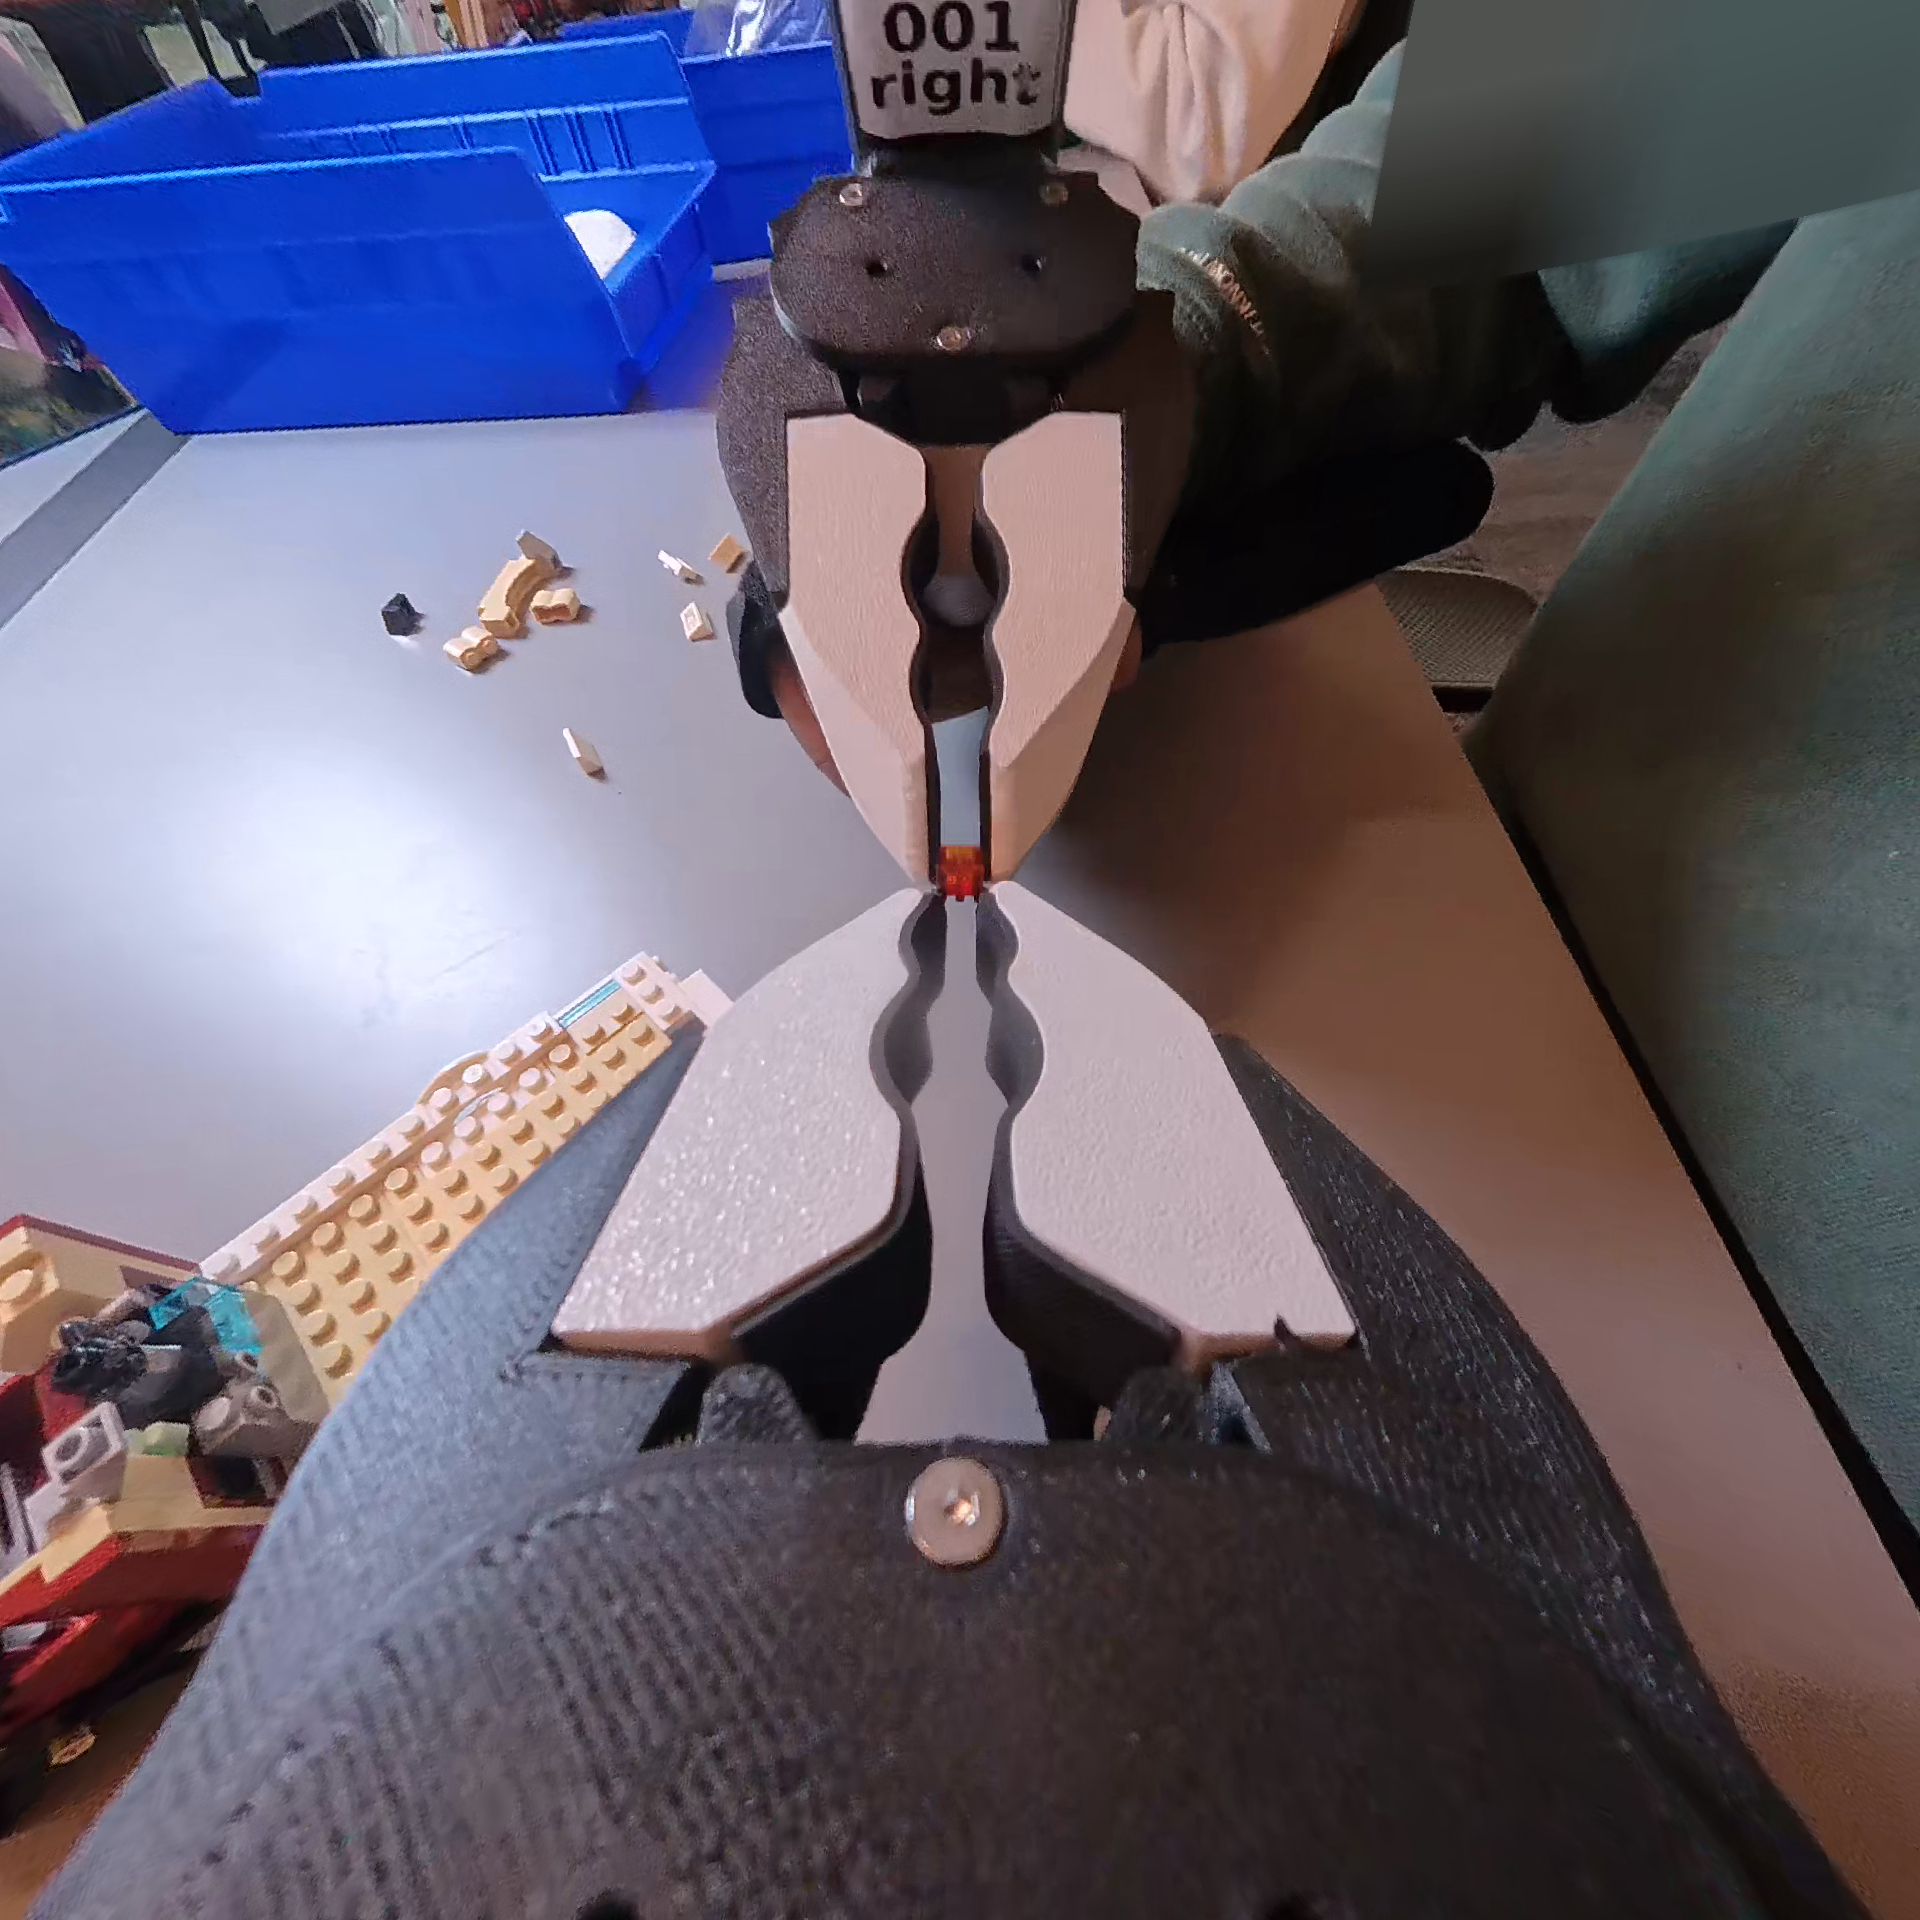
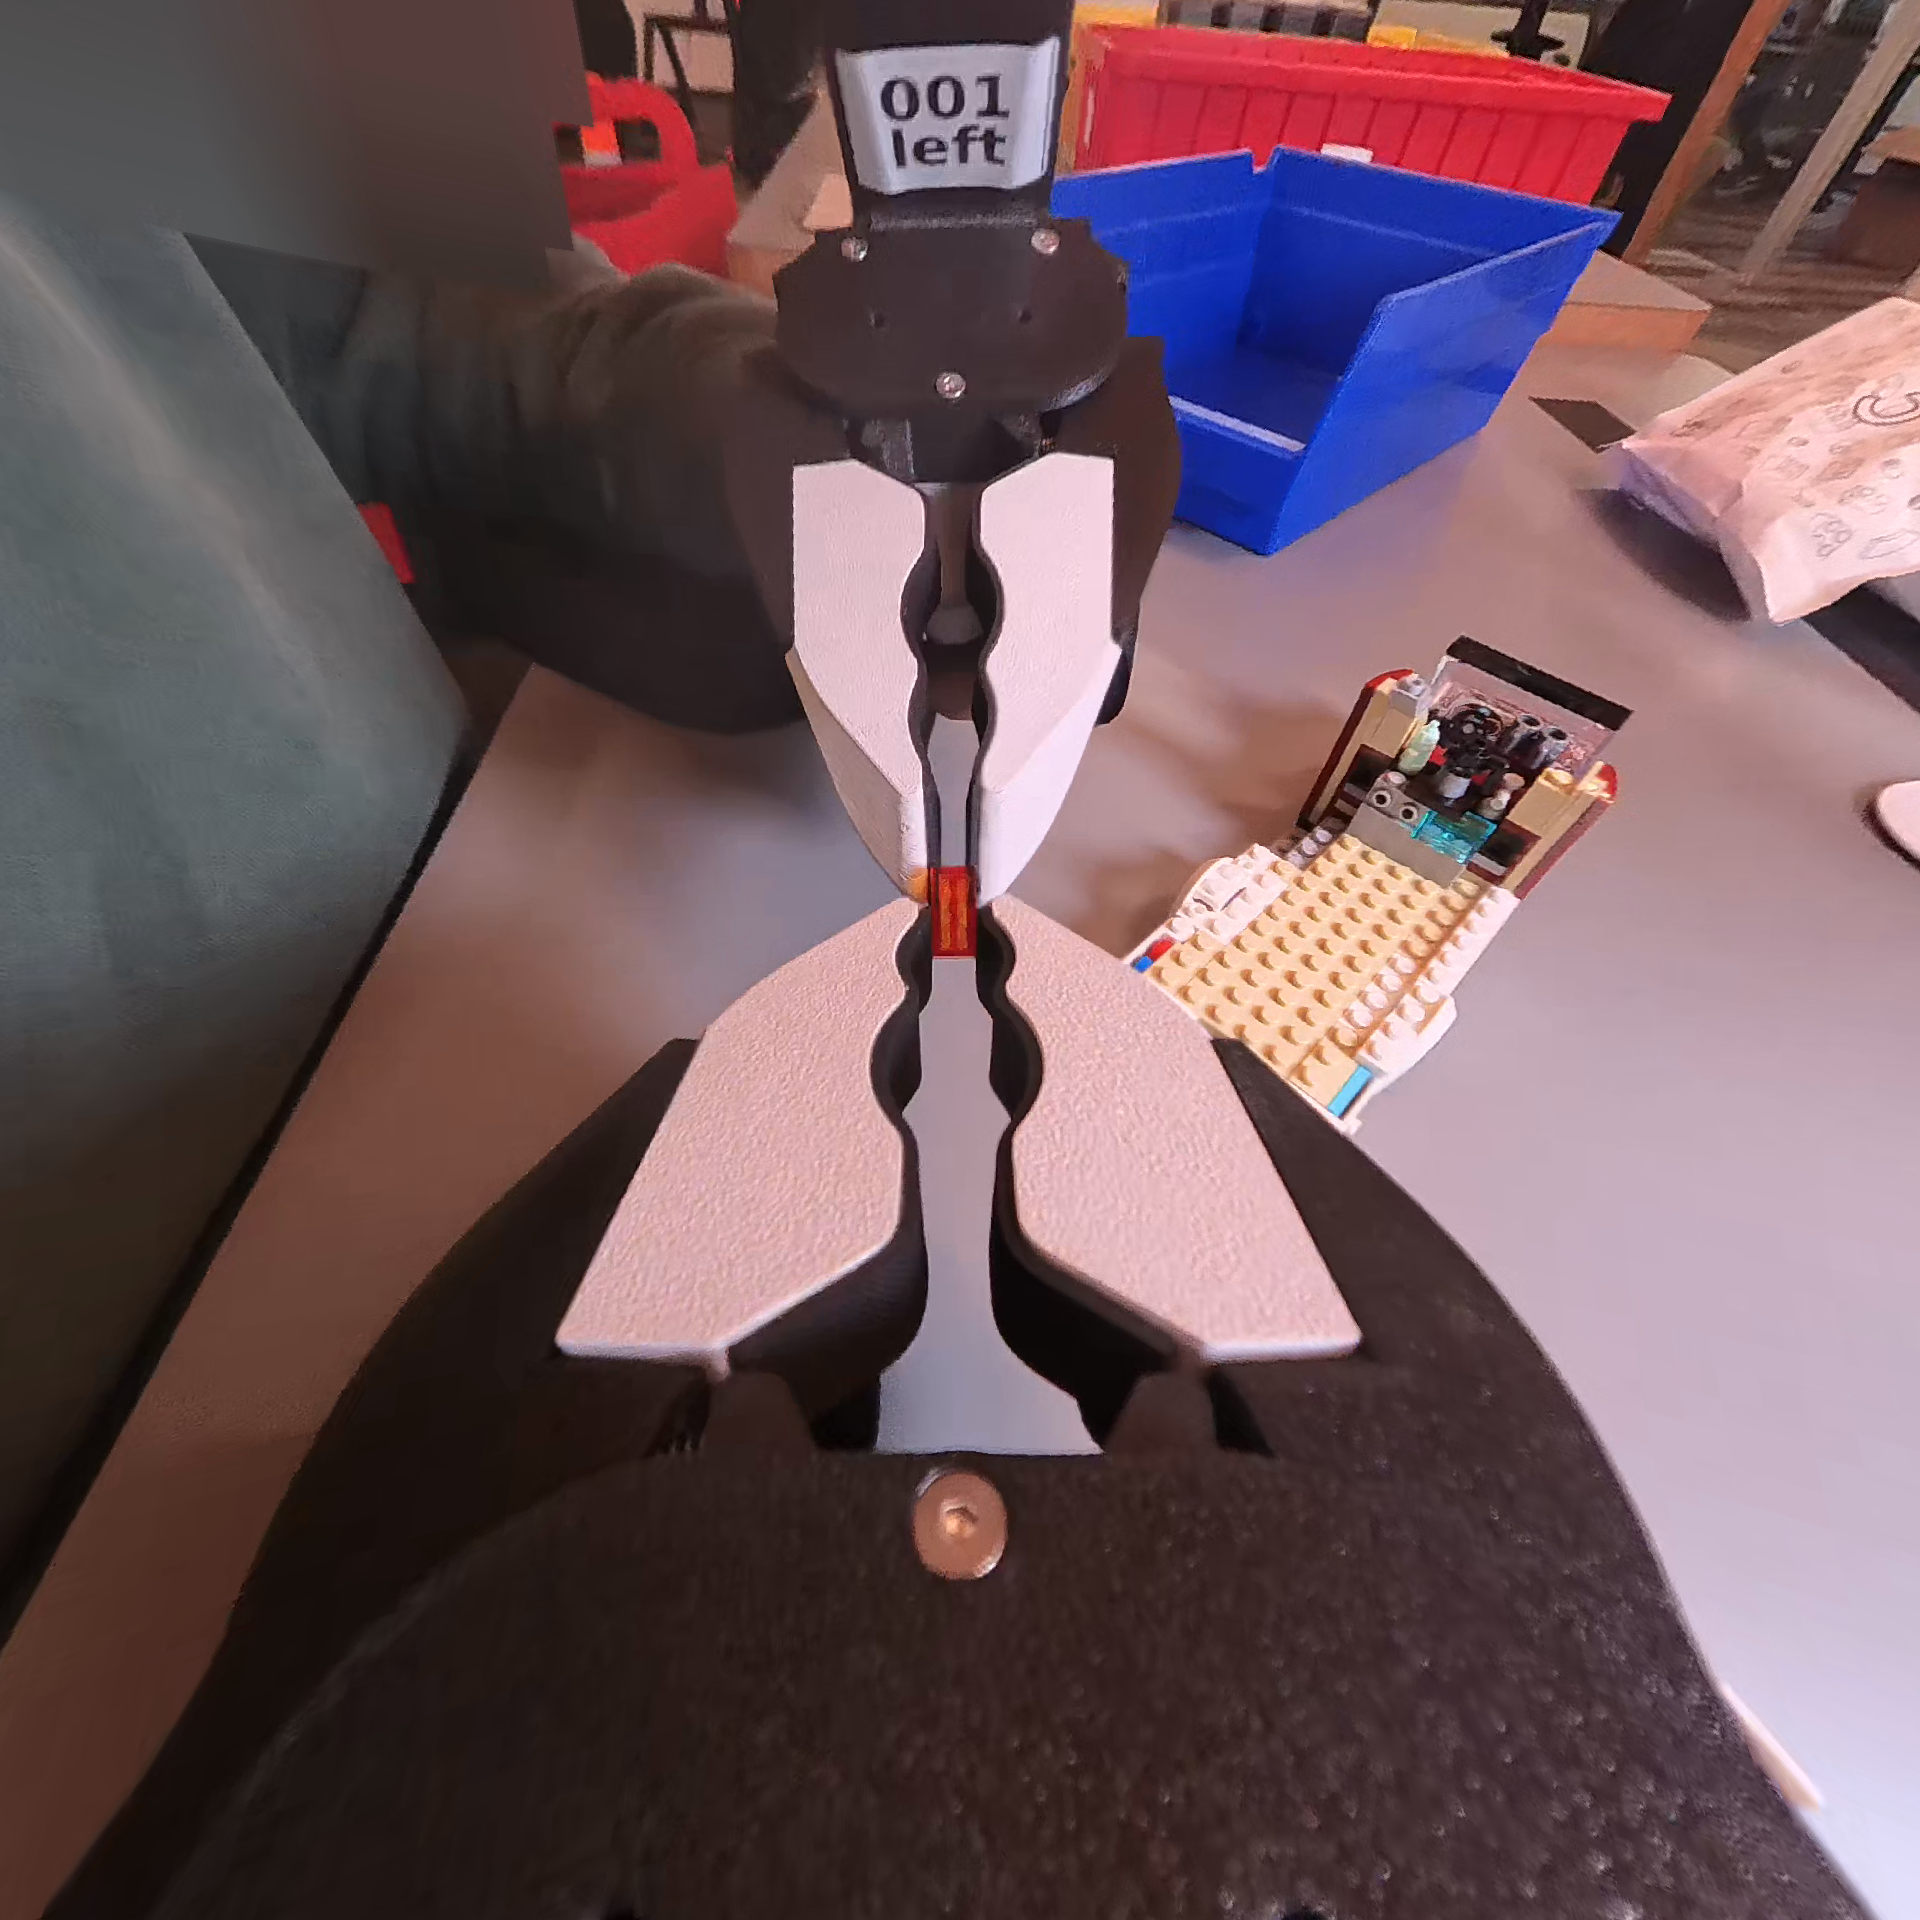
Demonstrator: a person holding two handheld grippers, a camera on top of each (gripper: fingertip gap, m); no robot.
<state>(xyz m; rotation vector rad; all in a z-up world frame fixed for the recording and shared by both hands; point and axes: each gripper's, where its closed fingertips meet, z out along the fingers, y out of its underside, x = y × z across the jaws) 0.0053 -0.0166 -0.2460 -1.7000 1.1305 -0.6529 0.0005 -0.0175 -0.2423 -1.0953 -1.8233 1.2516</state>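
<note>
The left tool (image 1: 958, 902) and right tool (image 2: 954, 914) meet tip to tip above the surface (image 1: 312, 831), apparently both clamping 1 small orange-red brick (image 2: 953, 911), near the surface's edge beside the tan studded model (image 2: 1340, 956).

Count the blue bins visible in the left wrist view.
3: a large blue bin nearest on the table, a second stacked behind it, a third right of them; more may be hidden behind.
</note>
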